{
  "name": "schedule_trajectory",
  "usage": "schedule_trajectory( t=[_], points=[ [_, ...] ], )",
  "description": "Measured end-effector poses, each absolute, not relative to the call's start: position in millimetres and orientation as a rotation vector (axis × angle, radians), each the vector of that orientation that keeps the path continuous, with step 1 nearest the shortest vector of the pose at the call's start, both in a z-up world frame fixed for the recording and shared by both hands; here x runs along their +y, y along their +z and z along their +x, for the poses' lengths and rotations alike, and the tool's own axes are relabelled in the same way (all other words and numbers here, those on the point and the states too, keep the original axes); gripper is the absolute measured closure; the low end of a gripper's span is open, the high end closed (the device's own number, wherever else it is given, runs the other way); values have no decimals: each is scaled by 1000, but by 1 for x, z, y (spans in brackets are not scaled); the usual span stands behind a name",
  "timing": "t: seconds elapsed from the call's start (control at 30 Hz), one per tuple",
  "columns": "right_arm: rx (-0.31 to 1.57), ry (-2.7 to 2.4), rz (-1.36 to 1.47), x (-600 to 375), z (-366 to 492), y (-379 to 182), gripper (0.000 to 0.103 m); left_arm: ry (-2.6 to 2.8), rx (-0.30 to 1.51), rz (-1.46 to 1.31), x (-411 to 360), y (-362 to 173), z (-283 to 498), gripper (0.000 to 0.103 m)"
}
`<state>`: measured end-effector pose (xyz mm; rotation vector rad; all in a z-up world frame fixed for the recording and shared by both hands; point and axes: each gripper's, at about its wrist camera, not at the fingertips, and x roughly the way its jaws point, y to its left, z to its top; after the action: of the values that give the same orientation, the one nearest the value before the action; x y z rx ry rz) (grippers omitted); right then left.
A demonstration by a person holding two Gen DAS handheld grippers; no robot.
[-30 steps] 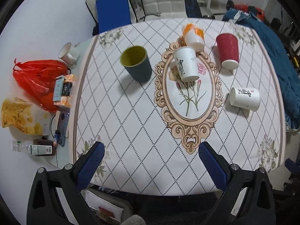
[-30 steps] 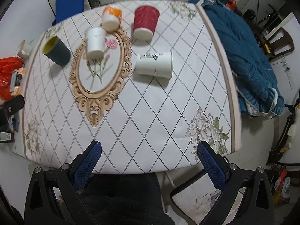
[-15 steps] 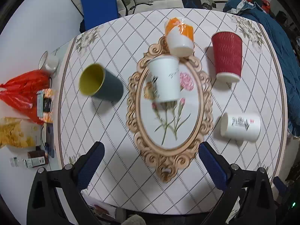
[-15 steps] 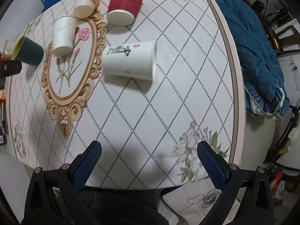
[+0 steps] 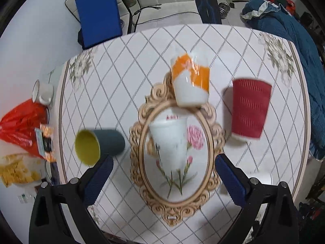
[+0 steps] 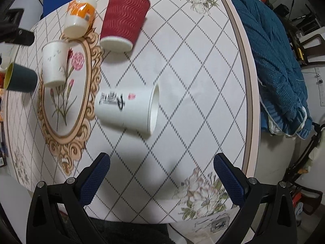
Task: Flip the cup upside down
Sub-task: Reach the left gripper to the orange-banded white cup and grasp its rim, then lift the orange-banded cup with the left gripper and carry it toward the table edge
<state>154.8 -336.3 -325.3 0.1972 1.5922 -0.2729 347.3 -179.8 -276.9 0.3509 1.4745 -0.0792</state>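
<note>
Several cups are on the patterned table. A dark blue cup with a yellow inside (image 5: 99,145) (image 6: 20,79) lies on its side at the left. A plain white cup (image 5: 169,144) (image 6: 54,64), an orange-and-white cup (image 5: 190,83) (image 6: 80,18) and a red ribbed cup (image 5: 248,109) (image 6: 124,20) stand mouth down. A white cup with black writing (image 6: 128,109) lies on its side, mouth to the right. My left gripper (image 5: 161,168) is open above the plain white cup. My right gripper (image 6: 161,164) is open, just short of the lying white cup.
A red plastic bag (image 5: 20,124), a snack packet (image 5: 14,168) and a white mug (image 5: 43,93) sit on a side surface to the left. A blue blanket (image 6: 274,61) lies past the table's right edge. A blue chair (image 5: 97,12) stands behind the table.
Both grippers have moved forward and lower over the table. The cups look larger and nearer. Both stay open and no cup has moved.
</note>
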Motion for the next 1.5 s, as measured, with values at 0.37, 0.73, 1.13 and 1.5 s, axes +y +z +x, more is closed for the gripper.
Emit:
schedule_trajectory(
  t=[0.37,0.73,1.13,1.5],
  points=[
    [1590,-332,181,-354,202,-325,0,-107,1519,404,-207,-311,413,0],
    [1586,-412,182,-378,231,-331,0,-116,1559,472,-226,-348,444,0],
    [1605,-455,156,-391,247,-344,0,-160,1614,555,-247,-395,455,0],
    [1611,-454,160,-391,251,-348,0,-179,1593,623,-253,-412,455,30]
  ],
)
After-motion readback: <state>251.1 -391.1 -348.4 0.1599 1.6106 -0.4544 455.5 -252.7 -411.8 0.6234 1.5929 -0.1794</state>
